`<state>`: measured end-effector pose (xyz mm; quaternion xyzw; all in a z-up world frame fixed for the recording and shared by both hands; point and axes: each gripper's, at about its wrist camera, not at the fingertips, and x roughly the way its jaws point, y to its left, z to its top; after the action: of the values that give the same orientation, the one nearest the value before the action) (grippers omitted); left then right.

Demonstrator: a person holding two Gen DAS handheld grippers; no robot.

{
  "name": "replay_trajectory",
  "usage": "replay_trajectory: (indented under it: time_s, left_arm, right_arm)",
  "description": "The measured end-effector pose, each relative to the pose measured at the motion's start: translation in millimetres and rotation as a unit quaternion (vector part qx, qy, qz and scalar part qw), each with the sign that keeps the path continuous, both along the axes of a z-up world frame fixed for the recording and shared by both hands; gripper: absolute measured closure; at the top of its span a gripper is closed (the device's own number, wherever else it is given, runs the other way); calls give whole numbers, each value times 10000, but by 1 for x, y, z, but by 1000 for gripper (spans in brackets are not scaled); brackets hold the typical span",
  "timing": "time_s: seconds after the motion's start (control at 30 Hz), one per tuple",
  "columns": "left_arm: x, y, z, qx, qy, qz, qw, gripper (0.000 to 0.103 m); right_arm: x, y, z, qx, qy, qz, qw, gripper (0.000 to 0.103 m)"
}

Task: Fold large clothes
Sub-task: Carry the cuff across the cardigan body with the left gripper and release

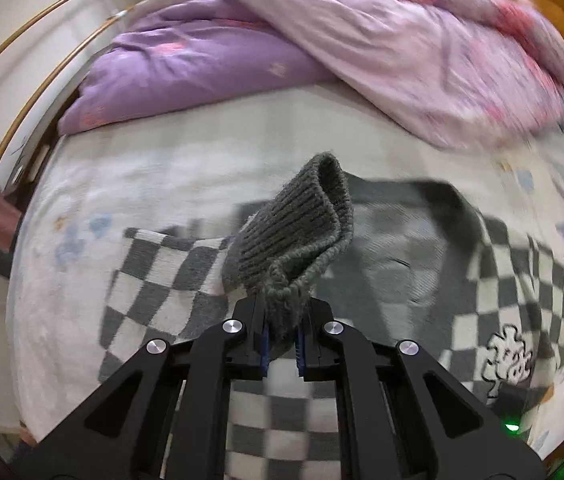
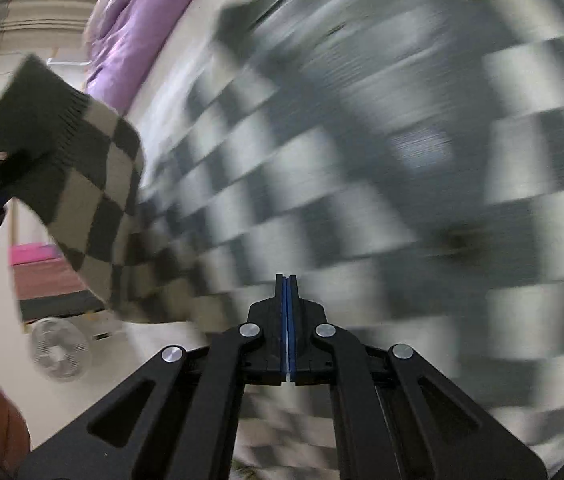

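Sweater cuff pinched by left gripper; right gripper closed, seemingly empty.

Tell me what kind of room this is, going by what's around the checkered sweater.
Most likely a bedroom. The checkered sweater lies on a bed with a pale printed sheet, a purple quilt and a pink one are bunched at its far side, and a small fan stands on the floor.

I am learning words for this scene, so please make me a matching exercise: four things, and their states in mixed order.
Things:
1. left gripper
2. right gripper
3. grey-and-white checkered knitted sweater
4. purple quilt

States:
a. shut, holding nothing
b. bunched up at the far side of the bed
c. clamped on the grey ribbed cuff
d. spread over the white bed sheet

Pairs: 1-c, 2-a, 3-d, 4-b
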<state>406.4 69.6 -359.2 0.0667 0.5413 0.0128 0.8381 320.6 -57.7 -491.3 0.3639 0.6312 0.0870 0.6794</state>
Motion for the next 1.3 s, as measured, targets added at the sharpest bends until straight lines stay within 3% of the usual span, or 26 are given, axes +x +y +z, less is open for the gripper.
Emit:
replay_trajectory:
  time_s: [0.1, 0.3, 0.4, 0.5, 0.57, 0.6, 0.63, 0.67, 0.77, 0.9, 0.97, 1.03, 1.1, 1.13, 1.2, 1.23, 1.3]
  left_arm:
    - [-5, -52, -31, -3, 312, -313, 9990, 94]
    - [-19, -135, -93, 45, 858, -862, 9926, 93]
    - [-19, -154, -119, 112, 1173, -907, 9889, 90]
    - [-21, -152, -128, -62, 1497, -1028, 9834, 78]
    - [-23, -131, -111, -448, 1419, -946, 9843, 50]
    - [-24, -124, -105, -508, 1361, -910, 9852, 39]
    - [-25, -111, -94, -669, 1244, -859, 9862, 39]
    - [-27, -94, -81, -919, 1174, -839, 9853, 39]
    - [-23, -50, -57, -1037, 911, -653, 9883, 39]
    - [-16, 37, -45, -958, 638, 16, 9934, 42]
    - [-13, 68, -55, -679, 719, 267, 9947, 56]
    - [-15, 104, -74, -415, 934, 511, 9935, 81]
    - [-23, 132, -99, -211, 1073, 663, 9918, 92]
    - [-28, 150, -119, -73, 1278, 766, 9888, 93]
    - [-38, 172, -153, -300, 1610, 934, 9821, 98]
    - [-42, 179, -160, -447, 1589, 925, 9819, 98]
    - [-46, 189, -165, -702, 1385, 844, 9843, 98]
  right_arm:
    - [-22, -67, -4, -382, 164, -423, 9982, 103]
    - [-53, -151, -9, -678, 398, -1142, 9903, 103]
    - [-61, -182, -8, -1018, 480, -1388, 9839, 102]
    - [-63, -197, -7, -1001, 574, -1622, 9800, 95]
    - [-60, -205, -9, -845, 723, -1759, 9781, 79]
    - [-57, -206, -10, -831, 769, -1772, 9776, 61]
    - [-52, -205, -6, -874, 776, -1762, 9774, 46]
    - [-46, -201, -3, -928, 732, -1711, 9781, 42]
    - [-19, -182, 3, -1013, 669, -1281, 9843, 34]
    - [25, -131, -2, -1078, 517, -484, 9916, 31]
    - [37, -110, -2, -1425, 507, -141, 9884, 33]
    - [53, -79, 8, -1911, 72, 251, 9812, 45]
    - [56, -55, 18, -1860, -495, 576, 9796, 50]
    - [59, -44, 16, -1921, -616, 758, 9765, 58]
    - [62, -24, 0, -2391, -514, 1210, 9621, 74]
    - [62, -14, -22, -2671, -268, 1455, 9522, 77]
    - [59, -10, -29, -2844, -469, 1426, 9469, 76]
